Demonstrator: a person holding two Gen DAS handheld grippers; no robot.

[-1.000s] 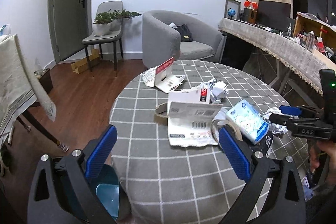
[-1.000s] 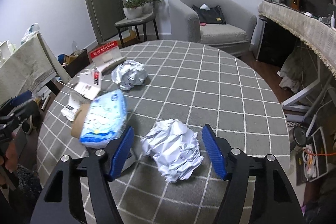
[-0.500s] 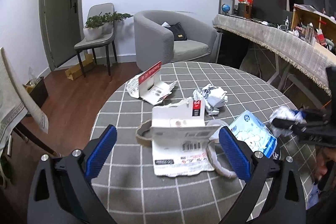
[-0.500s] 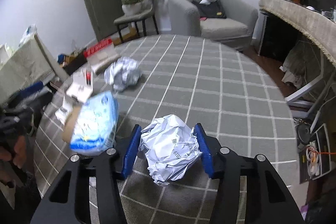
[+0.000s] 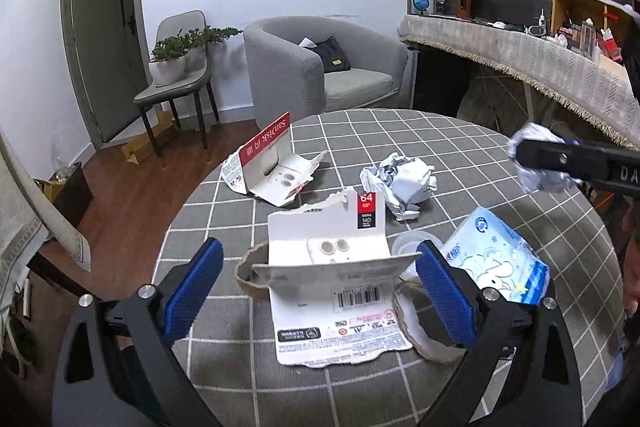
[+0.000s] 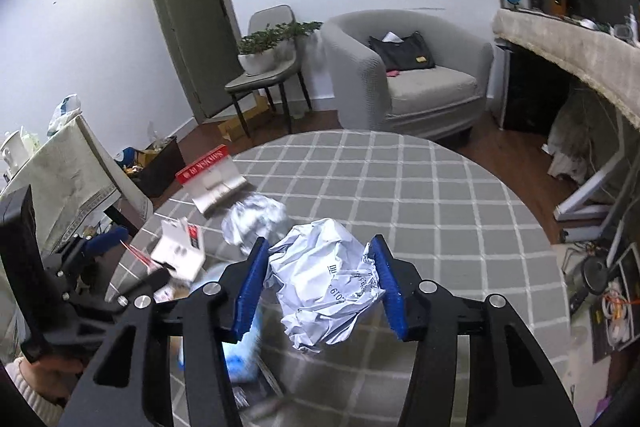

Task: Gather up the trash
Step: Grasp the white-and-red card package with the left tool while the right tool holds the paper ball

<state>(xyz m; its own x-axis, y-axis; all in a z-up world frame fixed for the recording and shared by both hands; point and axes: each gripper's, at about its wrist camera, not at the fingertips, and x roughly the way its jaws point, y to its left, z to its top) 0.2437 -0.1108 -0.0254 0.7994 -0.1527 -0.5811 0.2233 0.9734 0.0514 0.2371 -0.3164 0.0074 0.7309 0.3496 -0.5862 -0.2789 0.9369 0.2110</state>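
Note:
My right gripper is shut on a crumpled white paper ball and holds it above the round checked table. The left wrist view shows that ball aloft at the right. My left gripper hangs low over the table's near side with its jaws closing. A torn white card package lies between them, and the pads do not touch it. On the table lie a second paper ball, a red-edged card package, a blue tissue pack and a brown tape ring.
A clear plastic lid lies beside the tissue pack. Beyond the table stand a grey armchair and a chair with a potted plant. A long cloth-covered counter runs along the right. A cloth-draped table stands at the left.
The right gripper closed on the paper ball and lifted it off the table. The left gripper moved in over the table to the torn card package.

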